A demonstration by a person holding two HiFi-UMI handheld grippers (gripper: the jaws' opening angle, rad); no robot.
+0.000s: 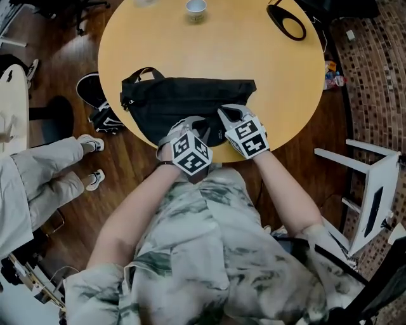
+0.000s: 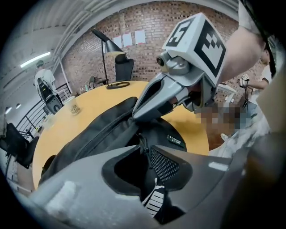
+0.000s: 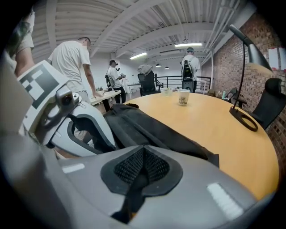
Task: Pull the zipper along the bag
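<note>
A black bag point(image 1: 184, 105) lies flat on the round wooden table point(image 1: 279, 76), its near end at the table's front edge. My left gripper point(image 1: 195, 122) sits at that near end. In the left gripper view it point(image 2: 146, 150) is shut on the zipper pull point(image 2: 154, 197), a black corded tab with a white logo that hangs between the pads. My right gripper point(image 1: 229, 113) is just to its right, shut on a black fold of the bag point(image 3: 143, 127) that runs through its pads point(image 3: 156, 167). The two grippers almost touch.
A cup point(image 1: 196, 9) and a black lamp base point(image 1: 287, 22) stand at the table's far side. A white chair point(image 1: 371, 190) is at the right, and a seated person's legs point(image 1: 51, 178) at the left. Several people stand far off point(image 3: 71, 67).
</note>
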